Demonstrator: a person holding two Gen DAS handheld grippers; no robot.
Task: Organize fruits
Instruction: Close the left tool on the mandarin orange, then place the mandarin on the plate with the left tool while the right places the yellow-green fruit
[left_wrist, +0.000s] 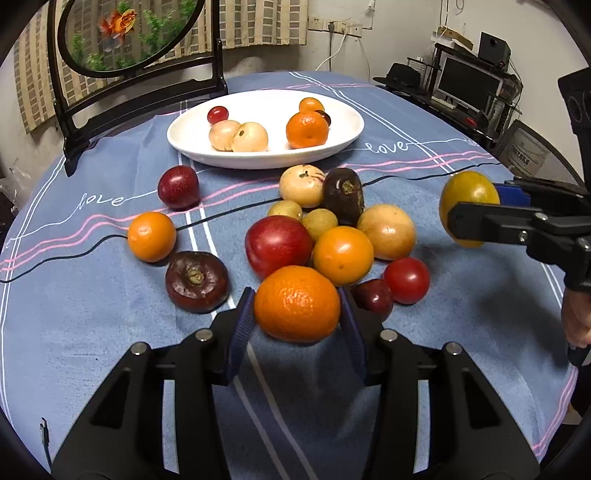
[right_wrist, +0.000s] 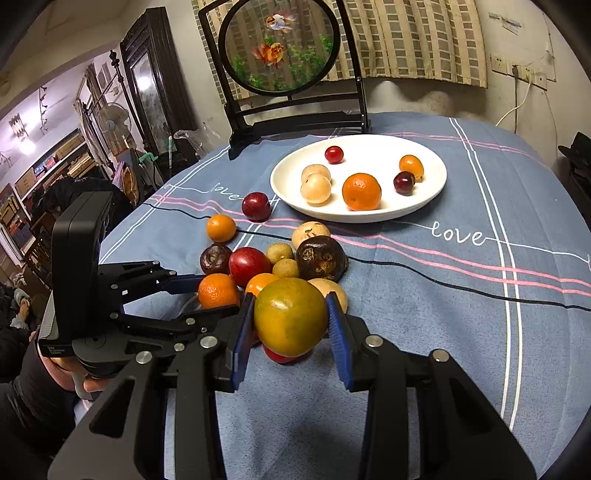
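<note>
My left gripper (left_wrist: 297, 295) is shut on a round orange (left_wrist: 297, 302) at the near edge of a fruit pile on the blue tablecloth (left_wrist: 92, 314). Behind it lie a red apple (left_wrist: 279, 245), a smaller orange (left_wrist: 342, 254), pale yellow fruits and dark purple ones. My right gripper (right_wrist: 291, 299) is shut on a yellow-green fruit (right_wrist: 290, 315), held above the pile's right side; that fruit (left_wrist: 469, 199) also shows in the left wrist view. The white oval plate (right_wrist: 280, 184) farther back holds an orange (right_wrist: 361, 191), two pale fruits and three small ones.
A round goldfish screen on a black stand (right_wrist: 277, 48) rises behind the plate at the table's far edge. A lone orange (left_wrist: 151, 236), a red plum (left_wrist: 179, 186) and a dark fruit (left_wrist: 195, 280) lie left of the pile. A desk with a monitor (left_wrist: 469, 81) stands beyond the table.
</note>
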